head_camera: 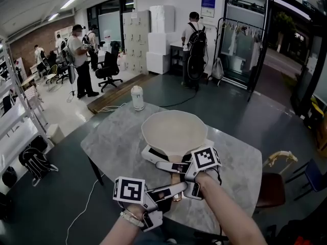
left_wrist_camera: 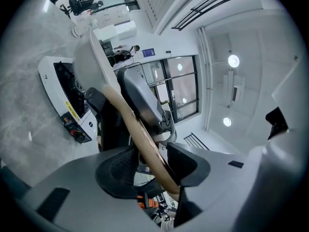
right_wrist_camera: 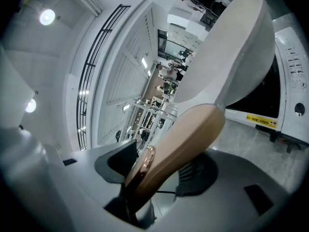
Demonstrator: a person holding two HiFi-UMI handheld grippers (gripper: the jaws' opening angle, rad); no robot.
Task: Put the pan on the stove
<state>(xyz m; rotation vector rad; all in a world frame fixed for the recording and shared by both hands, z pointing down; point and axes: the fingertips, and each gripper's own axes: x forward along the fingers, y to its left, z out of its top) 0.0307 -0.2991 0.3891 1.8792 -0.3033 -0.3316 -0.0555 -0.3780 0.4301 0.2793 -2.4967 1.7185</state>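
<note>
A cream pan with a tan handle is over the white stove on the marble table; I cannot tell if it touches the stove. Both grippers grip the handle. My right gripper is shut on it near the bowl, and my left gripper is shut on it nearer the end. In the left gripper view the handle runs between the left gripper jaws toward the pan and stove. In the right gripper view the handle crosses the right gripper, with the pan in front of the stove.
A white canister stands at the table's far edge. A wooden chair sits off the table's right side and a black bag lies on the floor at left. People stand further back in the room.
</note>
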